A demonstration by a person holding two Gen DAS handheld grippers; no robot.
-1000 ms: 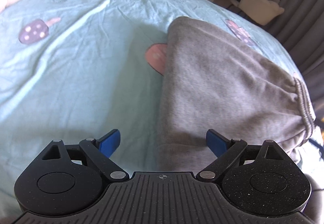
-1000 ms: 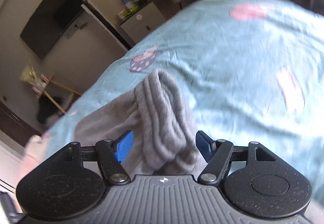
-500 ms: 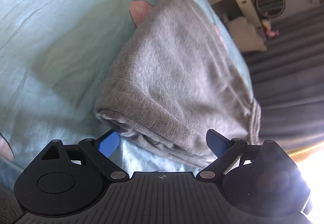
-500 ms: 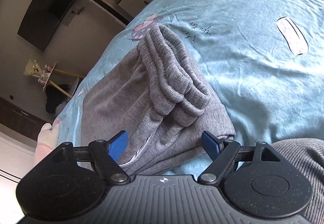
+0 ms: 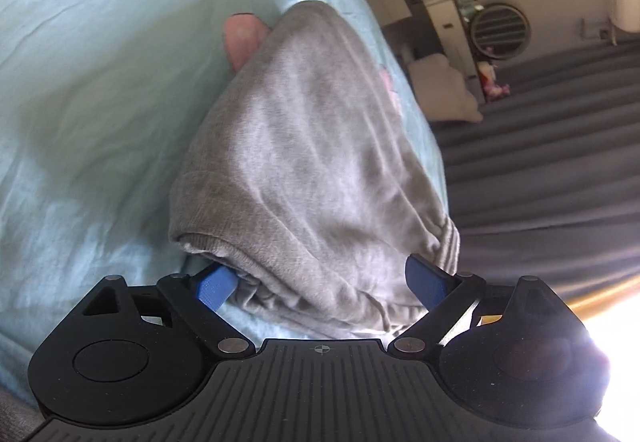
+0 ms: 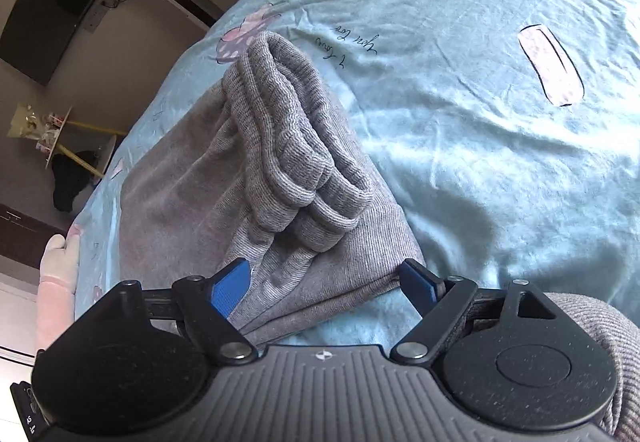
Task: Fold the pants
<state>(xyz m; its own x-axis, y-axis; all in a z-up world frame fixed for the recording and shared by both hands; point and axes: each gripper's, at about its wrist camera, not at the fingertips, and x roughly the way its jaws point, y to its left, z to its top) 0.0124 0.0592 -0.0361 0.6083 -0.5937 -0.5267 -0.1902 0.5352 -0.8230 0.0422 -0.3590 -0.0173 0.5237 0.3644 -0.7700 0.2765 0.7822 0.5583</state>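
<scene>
The grey pants (image 5: 316, 162) lie folded into a thick bundle on the light blue bedsheet (image 5: 88, 90). My left gripper (image 5: 320, 282) is open, its blue fingers (image 5: 216, 284) on either side of the bundle's near folded edge, the left one tucked under the cloth. In the right wrist view the pants (image 6: 256, 178) show their ribbed cuffs stacked on top. My right gripper (image 6: 324, 282) is open, its jaws straddling the bundle's near corner, with the fabric between them.
The bedsheet (image 6: 480, 122) has pink and purple printed shapes. A dresser and a pale chair (image 5: 440, 94) stand beyond the bed by grey curtains. A wall-mounted TV (image 6: 60, 2) and a small round table (image 6: 52, 130) are across the room. Bright glare fills the left view's lower right.
Both grippers have moved in closer to the folded pants. The left finger now sits under the bundle's edge, and the right jaws now straddle its near corner.
</scene>
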